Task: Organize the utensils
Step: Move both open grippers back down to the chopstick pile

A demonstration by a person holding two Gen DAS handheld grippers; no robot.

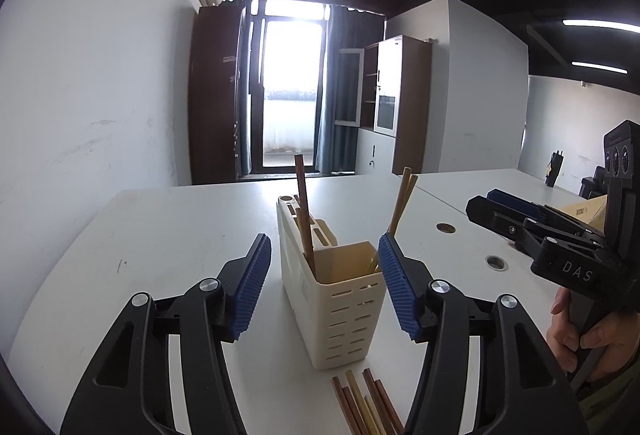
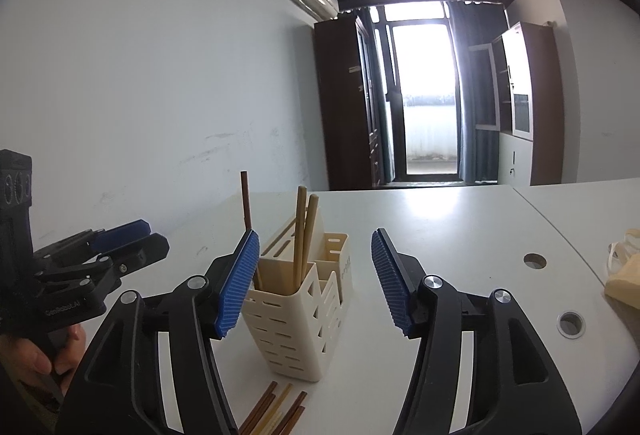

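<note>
Both the left gripper (image 1: 324, 285) and right gripper (image 2: 312, 281) gape, empty; loose chopsticks (image 1: 366, 405) run out of frame.

Office: white desks (image 1: 168, 235), storage cabinets (image 1: 396, 91).

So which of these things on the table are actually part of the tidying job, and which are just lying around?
Part of the job:
- cream utensil holder, three chopsticks standing in it
- loose chopsticks lying on the table in front of it
- left gripper and right gripper, both open and empty

Just lying about:
- cardboard box
- cream cloth bag
- cable holes in the table
</note>
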